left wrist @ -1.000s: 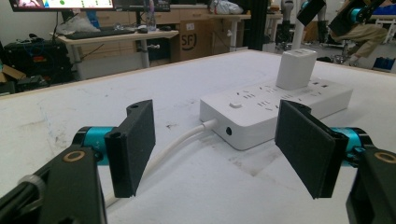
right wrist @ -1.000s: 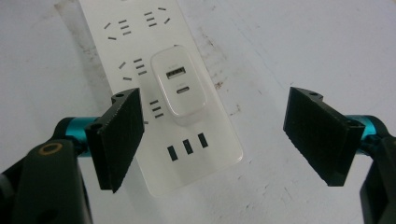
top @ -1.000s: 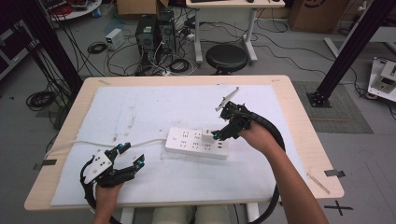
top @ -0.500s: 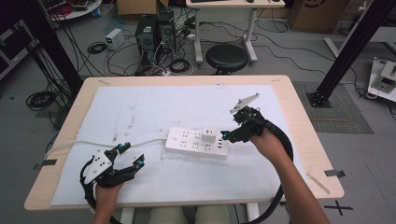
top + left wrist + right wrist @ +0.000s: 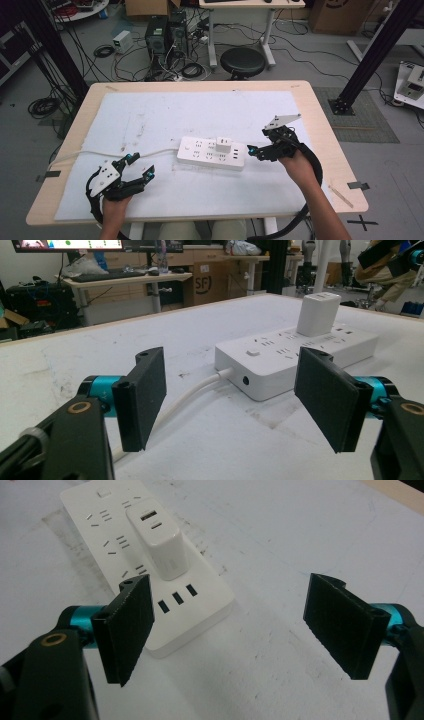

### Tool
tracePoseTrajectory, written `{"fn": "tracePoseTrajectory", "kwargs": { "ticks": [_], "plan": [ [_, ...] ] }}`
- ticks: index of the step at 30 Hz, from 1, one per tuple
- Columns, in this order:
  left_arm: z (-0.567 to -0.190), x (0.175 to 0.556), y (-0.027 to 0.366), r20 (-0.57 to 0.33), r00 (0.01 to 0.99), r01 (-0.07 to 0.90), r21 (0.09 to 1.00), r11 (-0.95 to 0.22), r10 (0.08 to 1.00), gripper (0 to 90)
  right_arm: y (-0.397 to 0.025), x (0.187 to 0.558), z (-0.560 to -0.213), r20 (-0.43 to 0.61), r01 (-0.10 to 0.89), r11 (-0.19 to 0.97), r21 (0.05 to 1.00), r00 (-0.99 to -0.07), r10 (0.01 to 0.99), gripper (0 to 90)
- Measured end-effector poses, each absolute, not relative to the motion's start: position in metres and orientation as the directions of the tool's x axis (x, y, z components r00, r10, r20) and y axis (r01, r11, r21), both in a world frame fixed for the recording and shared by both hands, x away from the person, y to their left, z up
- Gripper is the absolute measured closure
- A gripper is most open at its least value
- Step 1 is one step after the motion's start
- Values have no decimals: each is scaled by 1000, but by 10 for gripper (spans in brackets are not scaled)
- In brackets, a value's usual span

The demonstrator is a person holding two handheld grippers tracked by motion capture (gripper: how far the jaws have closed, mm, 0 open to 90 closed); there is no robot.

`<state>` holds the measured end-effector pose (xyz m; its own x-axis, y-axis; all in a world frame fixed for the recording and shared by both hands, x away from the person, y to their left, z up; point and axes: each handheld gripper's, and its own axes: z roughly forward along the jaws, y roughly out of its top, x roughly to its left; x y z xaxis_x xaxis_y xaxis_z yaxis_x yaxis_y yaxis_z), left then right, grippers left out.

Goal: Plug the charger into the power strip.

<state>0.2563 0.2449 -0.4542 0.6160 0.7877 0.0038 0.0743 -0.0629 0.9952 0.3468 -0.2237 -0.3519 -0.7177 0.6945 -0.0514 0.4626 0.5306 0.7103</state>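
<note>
A white power strip [image 5: 212, 153] lies across the middle of the white mat, with a white charger block [image 5: 223, 145] plugged into it. Its white cable [image 5: 125, 152] trails off to the left. My right gripper [image 5: 254, 150] hovers open just past the strip's right end, nothing between its jaws. In the right gripper view the strip [image 5: 150, 560] and the charger [image 5: 157, 535] lie ahead of the open gripper [image 5: 235, 610]. My left gripper [image 5: 141, 166] rests open near the front left of the mat. In its own view the left gripper [image 5: 232, 395] faces the strip [image 5: 295, 352] and the charger [image 5: 317, 312].
The white mat [image 5: 200, 115] covers most of the wooden table [image 5: 320, 125]. A round black stool [image 5: 242, 62] stands behind the table, with computers and cables on the floor. A black frame post [image 5: 377, 45] stands at the back right.
My right gripper has moved right and toward me, away from the charger to beyond the strip's right end. The left gripper has stayed in place.
</note>
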Motion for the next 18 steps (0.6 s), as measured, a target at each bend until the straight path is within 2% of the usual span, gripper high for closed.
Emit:
{"fn": "tracePoseTrajectory", "kwargs": {
  "ticks": [9,18],
  "plan": [
    [-454,256,245,6,614,71,996,-63,789,289,-230,336,-356,-42,445,497,745,-712,701,209],
    [-454,256,245,5,614,71,996,-62,789,289,-247,315,-368,-4,420,404,813,-690,724,204]
  ]
}}
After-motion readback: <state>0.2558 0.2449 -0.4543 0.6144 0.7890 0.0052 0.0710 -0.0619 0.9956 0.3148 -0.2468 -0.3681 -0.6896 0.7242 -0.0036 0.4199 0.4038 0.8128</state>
